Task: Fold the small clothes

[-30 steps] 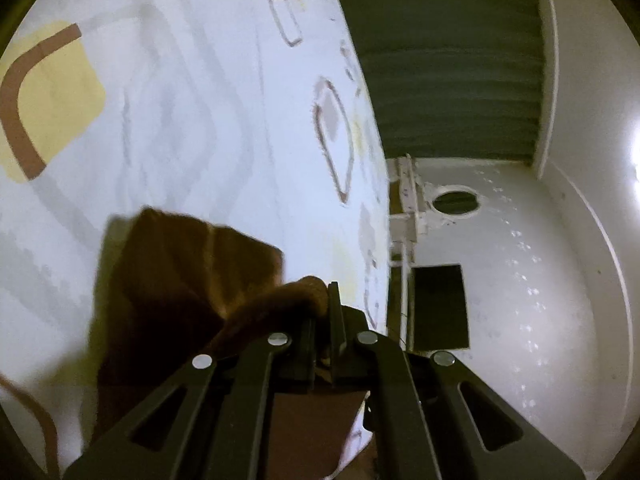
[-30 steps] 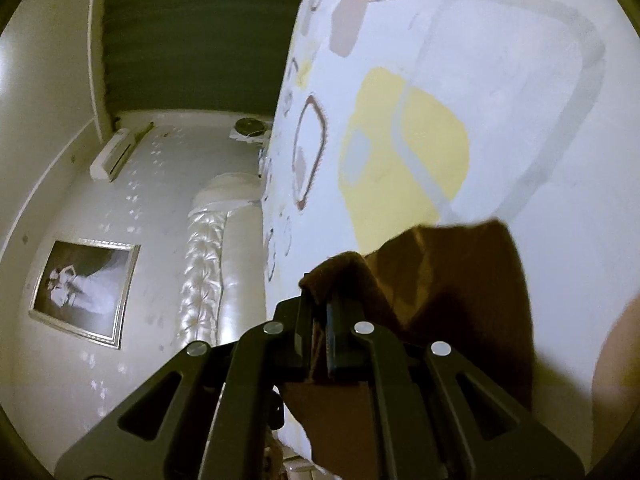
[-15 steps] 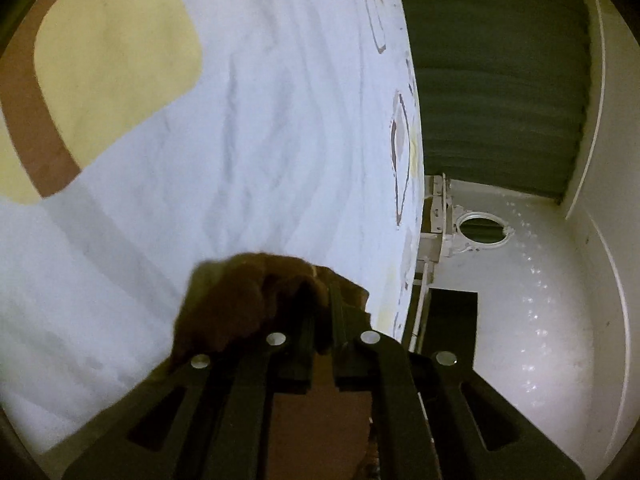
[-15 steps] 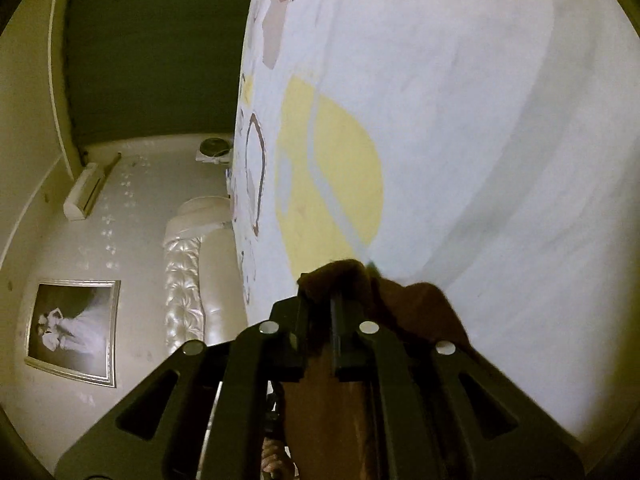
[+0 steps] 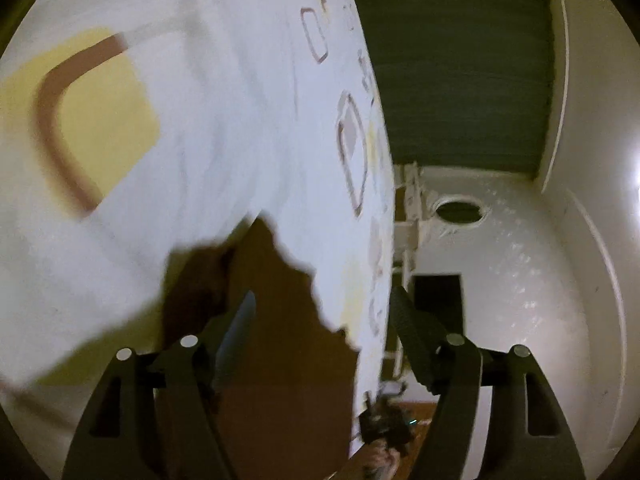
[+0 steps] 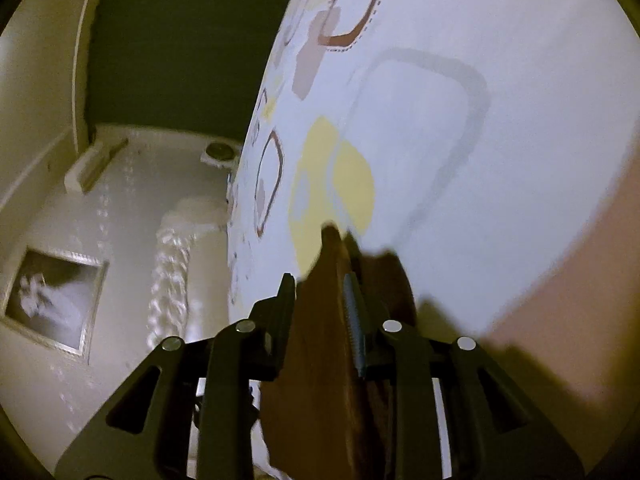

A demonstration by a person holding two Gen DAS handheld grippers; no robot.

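Note:
The brown garment (image 5: 276, 304) lies on the patterned bed sheet (image 5: 224, 128), its edge ragged and blurred. My left gripper (image 5: 324, 316) is over it with the jaws opening wide. The cloth sits between the fingers (image 5: 240, 324) and neither pad presses on it. In the right wrist view a standing fold of the same brown garment (image 6: 320, 360) rises between the fingers of my right gripper (image 6: 320, 296). Those jaws are opening too and stand a little apart around the fold.
The sheet (image 6: 420, 140) is white with yellow patches and brown outlines. Its edge drops off near a dark green curtain (image 5: 460, 60). A tufted white headboard (image 6: 168, 264), a framed picture (image 6: 52, 300) and a blurred pinkish shape (image 6: 580, 300) are in view.
Both grippers were shut on the garment's bunched edge. Now both have parted, the left one wide, and the cloth has dropped onto the sheet between the fingers. Both views have shifted across the bed.

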